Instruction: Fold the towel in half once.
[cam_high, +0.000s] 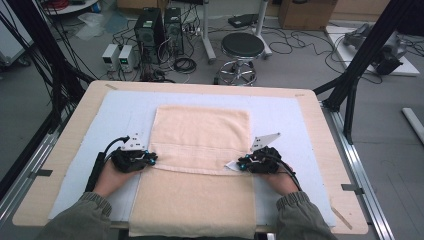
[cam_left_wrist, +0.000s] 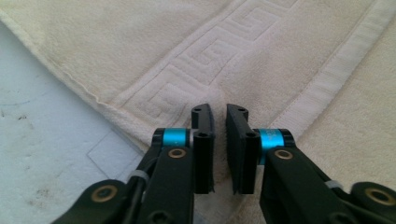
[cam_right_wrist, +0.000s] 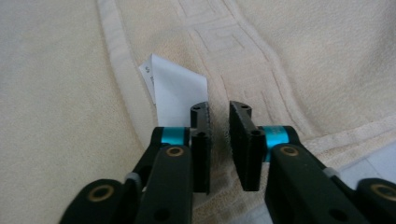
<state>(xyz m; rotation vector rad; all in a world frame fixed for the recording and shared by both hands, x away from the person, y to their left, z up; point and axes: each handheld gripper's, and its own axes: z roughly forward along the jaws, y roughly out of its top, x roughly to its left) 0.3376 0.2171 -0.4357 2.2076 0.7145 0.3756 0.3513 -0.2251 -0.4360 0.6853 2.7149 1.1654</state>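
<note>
Left gripper (cam_high: 150, 158) sits at the left end of the towel's (cam_high: 200, 131) folded-over hem, jaws nearly pressed together with a thin gap; in the left gripper view (cam_left_wrist: 219, 122) no cloth is clearly pinched between them, pads resting on or just over the key-pattern border (cam_left_wrist: 205, 56). Right gripper (cam_high: 239, 163) mirrors it at the right end of the same hem, jaws likewise a narrow slit apart (cam_right_wrist: 218, 120), just beside the white care label (cam_right_wrist: 175, 88) sticking out there.

Progress, judged: one fold looks made, the far half doubled over with its hem lying across the middle of the table (cam_high: 310, 107); near half is single layer, hanging off the near edge. Further folds left.

Towel: cream terry, flat, few wrinkles, raised band near the hem, lying centred on a pale blue mat (cam_high: 285, 120)
</note>
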